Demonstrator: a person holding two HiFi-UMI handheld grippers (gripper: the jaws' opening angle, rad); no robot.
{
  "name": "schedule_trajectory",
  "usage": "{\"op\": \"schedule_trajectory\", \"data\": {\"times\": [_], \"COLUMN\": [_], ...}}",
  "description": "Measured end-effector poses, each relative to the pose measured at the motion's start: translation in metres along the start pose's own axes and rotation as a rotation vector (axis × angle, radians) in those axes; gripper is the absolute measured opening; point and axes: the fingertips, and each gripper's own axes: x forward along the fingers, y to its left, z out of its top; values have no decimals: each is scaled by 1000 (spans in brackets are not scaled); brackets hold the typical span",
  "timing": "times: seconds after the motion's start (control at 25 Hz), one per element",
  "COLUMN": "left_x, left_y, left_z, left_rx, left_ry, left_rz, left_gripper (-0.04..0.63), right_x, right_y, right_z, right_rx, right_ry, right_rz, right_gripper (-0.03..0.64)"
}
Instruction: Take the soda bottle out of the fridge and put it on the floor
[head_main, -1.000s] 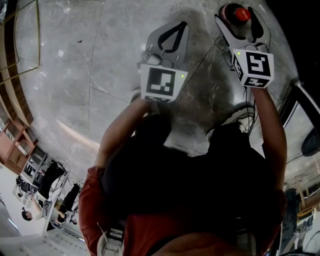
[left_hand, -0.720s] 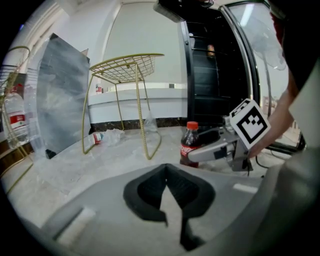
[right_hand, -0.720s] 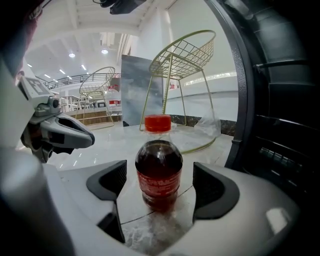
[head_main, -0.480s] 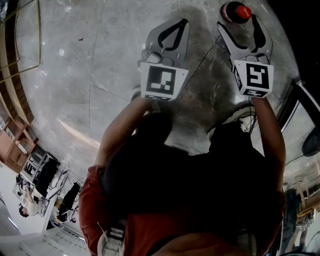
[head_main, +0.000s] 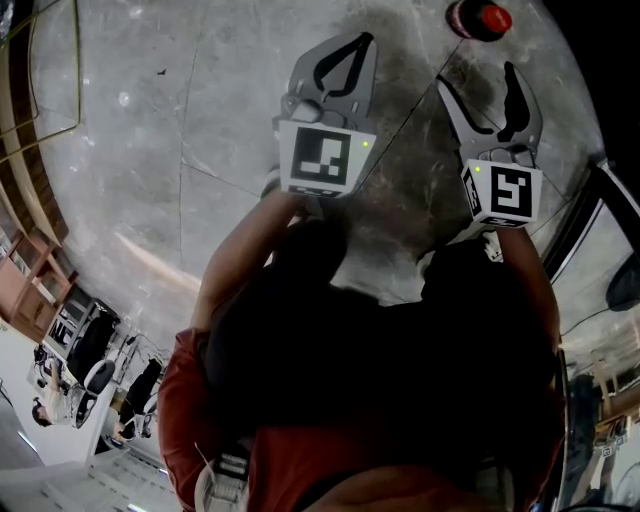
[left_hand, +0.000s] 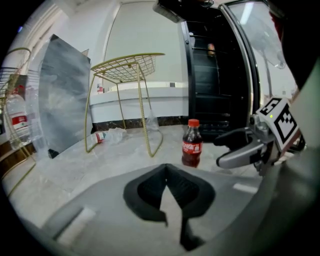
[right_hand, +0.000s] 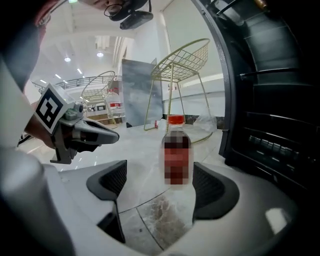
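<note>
The soda bottle (left_hand: 191, 142) stands upright on the grey marble floor (head_main: 200, 100), red cap on top, out of the fridge (left_hand: 215, 75), whose dark open interior rises just behind it. In the right gripper view the bottle sits straight ahead on the centre line, and a mosaic patch covers its label.

The right gripper (head_main: 478, 85) has its jaws spread wide and holds nothing. In the head view the bottle lies just beyond its fingertips, clear of both jaws.

The left gripper (left_hand: 166, 170) is beside it, to the bottle's left and further back. Its jaws are closed tip to tip, with only a small gap behind the tips and nothing between them.

Beyond the bottle a gold wire chair (left_hand: 125, 65) stands on the floor. A crumpled plastic bottle (left_hand: 107, 135) lies by its legs, and a grey panel (left_hand: 62, 95) is upright to its left.

The person's dark trousers and red top fill the lower half of the head view.
</note>
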Motion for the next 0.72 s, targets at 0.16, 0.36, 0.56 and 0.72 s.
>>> {"op": "schedule_trajectory", "data": {"times": [0.16,0.36,0.56,0.72], "left_x": [-3,-2,-1,-1], "left_y": [1,-3,-3,-3], "left_z": [-1,-2,-3,-2], "left_rx": [-4,0,-1,2], "left_ry": [1,6,10,9], "left_rz": [5,-3,-2,-3], "left_gripper": [0,0,0,0], "right_x": [-4,-2,-1,-1], "right_y": [-9,-13,-13,-12], "right_z": [0,3,0,1], "right_rx": [-3,3,3,8], "right_ry": [-7,-10,-4,-13], "right_rz": [-25,-32,-30,-16], "right_gripper": [397,396,396,395]}}
